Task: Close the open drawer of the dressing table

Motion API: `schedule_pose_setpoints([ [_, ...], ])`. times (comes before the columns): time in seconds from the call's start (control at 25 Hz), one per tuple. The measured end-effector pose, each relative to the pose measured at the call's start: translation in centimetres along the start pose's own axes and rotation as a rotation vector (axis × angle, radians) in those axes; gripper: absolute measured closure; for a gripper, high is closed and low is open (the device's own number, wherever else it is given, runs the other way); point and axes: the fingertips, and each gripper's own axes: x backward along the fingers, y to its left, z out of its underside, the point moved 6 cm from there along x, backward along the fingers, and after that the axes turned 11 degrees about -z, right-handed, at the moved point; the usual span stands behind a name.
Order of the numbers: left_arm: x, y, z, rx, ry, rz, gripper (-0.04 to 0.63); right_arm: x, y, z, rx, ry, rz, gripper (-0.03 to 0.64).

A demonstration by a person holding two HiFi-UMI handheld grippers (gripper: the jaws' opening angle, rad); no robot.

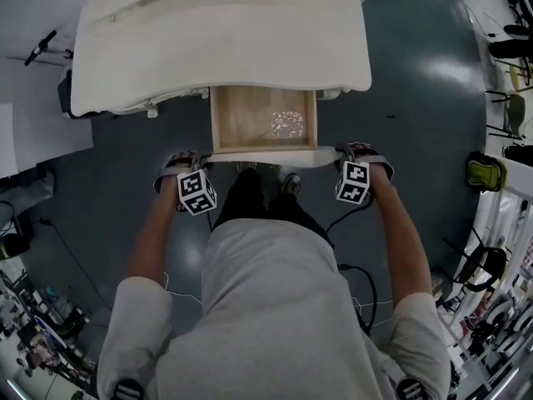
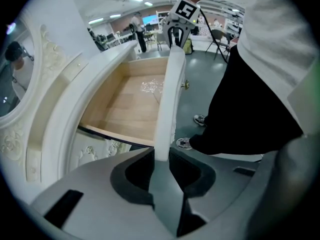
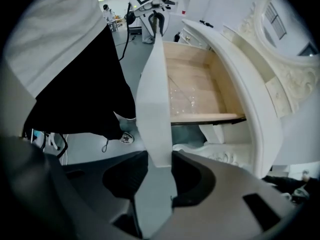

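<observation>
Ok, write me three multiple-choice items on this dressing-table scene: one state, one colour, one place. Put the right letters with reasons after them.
1. The drawer of the dressing table is:
A. pulled out
B. pushed fully in
C. missing altogether

2. The drawer's inside is:
A. black
B. light wood
C. red

3. On the drawer front, the left gripper and right gripper stand:
A. both at its middle
B. one at each end, astride it
C. both above the tabletop

Answers:
1 A: the head view looks down into the drawer, which juts out toward the person.
2 B: pale wooden boards show inside it in all three views.
3 B: each gripper view shows the white panel between its own tongs, with the other gripper at the far end.
</observation>
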Motion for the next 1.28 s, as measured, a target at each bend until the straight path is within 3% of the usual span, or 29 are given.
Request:
schedule_pose_setpoints([
  [1.28,-1.5,2.8,-0.2,0.021,-0.053,0.002,0.500,0.6,-2.9,-0.3,-0.059,0.049,0.000,0.460],
])
